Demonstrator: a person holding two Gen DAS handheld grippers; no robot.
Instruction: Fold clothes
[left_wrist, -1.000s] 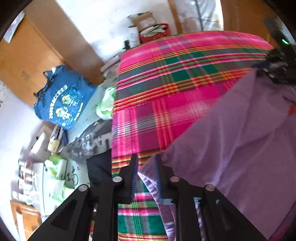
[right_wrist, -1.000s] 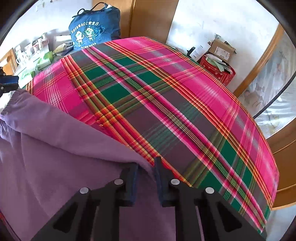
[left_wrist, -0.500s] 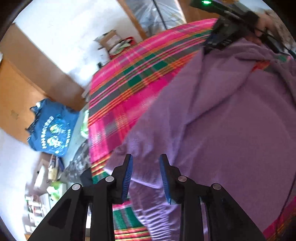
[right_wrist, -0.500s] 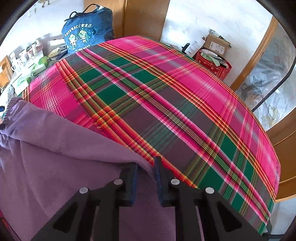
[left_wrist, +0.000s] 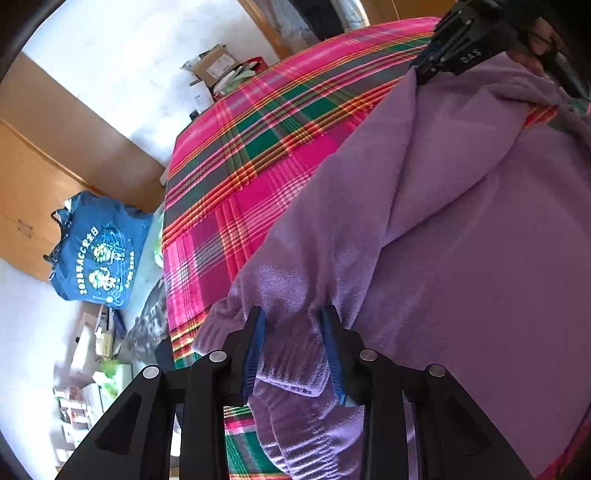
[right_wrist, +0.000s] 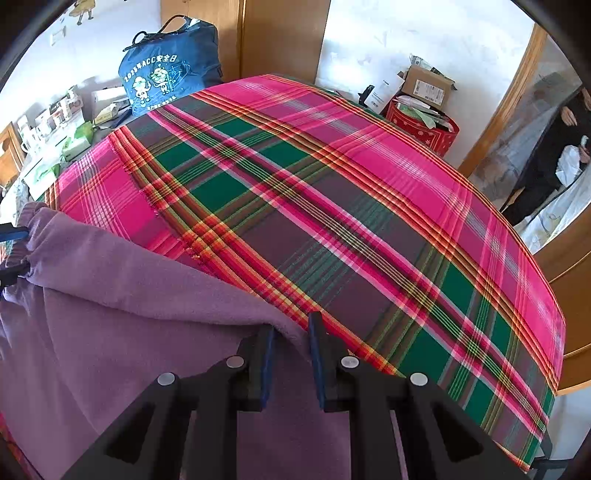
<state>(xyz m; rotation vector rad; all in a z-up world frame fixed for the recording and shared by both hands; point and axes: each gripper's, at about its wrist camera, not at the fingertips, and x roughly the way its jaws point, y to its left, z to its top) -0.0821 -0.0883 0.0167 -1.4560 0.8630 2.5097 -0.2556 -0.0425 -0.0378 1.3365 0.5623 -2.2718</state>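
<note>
Left gripper (left_wrist: 291, 332) jaws just widened, purple garment (left_wrist: 461, 258) between (contact unclear); right gripper (right_wrist: 290, 345) pinching garment edge

You have one purple garment (left_wrist: 461, 236) spread on one plaid cloth (right_wrist: 332, 221). You hold two grippers, the left gripper (left_wrist: 293, 350) and the right gripper (right_wrist: 291, 365). Off the cloth stand one blue bag (right_wrist: 166, 74), one red bin (right_wrist: 424, 129) and one cardboard box (right_wrist: 426, 86).

Left gripper (left_wrist: 291, 321) fingers have just been opening, parted; right gripper (right_wrist: 291, 334) fingers pinched, both angled downward.
</note>
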